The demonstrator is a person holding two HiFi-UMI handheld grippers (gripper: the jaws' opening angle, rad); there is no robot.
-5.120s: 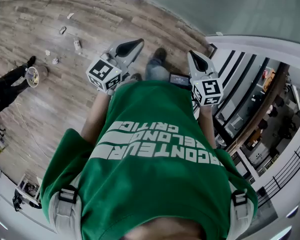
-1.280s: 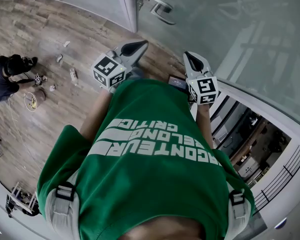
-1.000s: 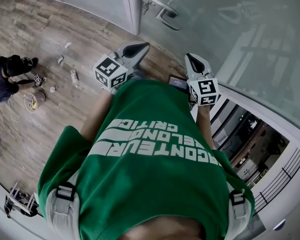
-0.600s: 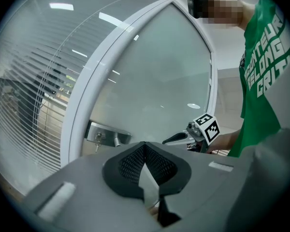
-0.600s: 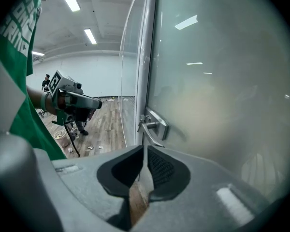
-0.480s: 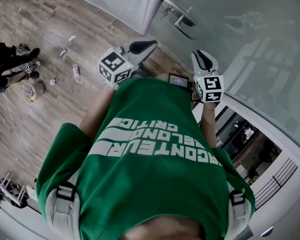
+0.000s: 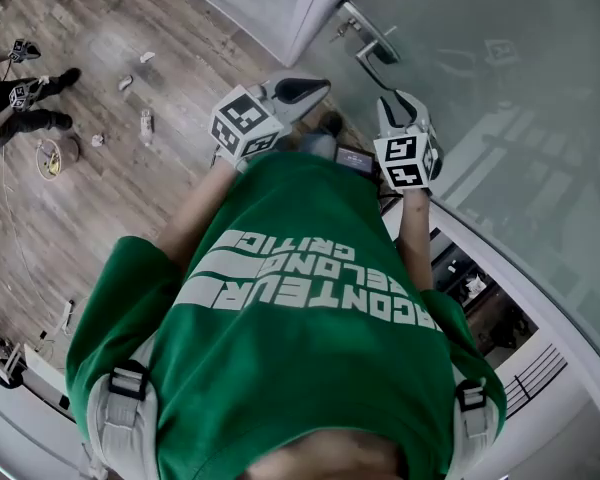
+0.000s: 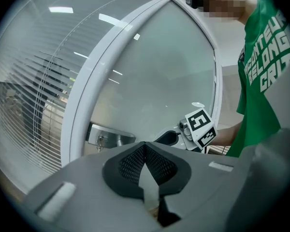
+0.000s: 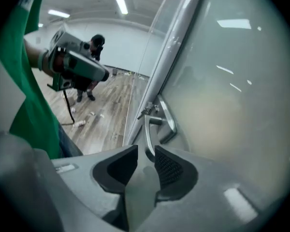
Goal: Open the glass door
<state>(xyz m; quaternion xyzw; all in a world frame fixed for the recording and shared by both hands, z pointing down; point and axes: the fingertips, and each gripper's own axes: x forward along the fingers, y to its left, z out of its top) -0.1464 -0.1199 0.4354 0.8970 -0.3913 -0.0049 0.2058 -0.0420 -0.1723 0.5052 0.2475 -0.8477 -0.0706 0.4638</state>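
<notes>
Wooden floor lies left. The left hand-held gripper is clenched and empty. The right hand-held gripper is opening, the handle tip in its gap, unpinched, on the glass door at right.

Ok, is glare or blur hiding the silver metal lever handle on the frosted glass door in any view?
Head view: the silver metal lever handle is sharp; the frosted glass door shows only faint reflections. Right gripper view: handle slightly soft but readable, ceiling-light streaks sit well above it, edges vignetted. Left gripper view: the steel lock plate shows without glare.
</notes>
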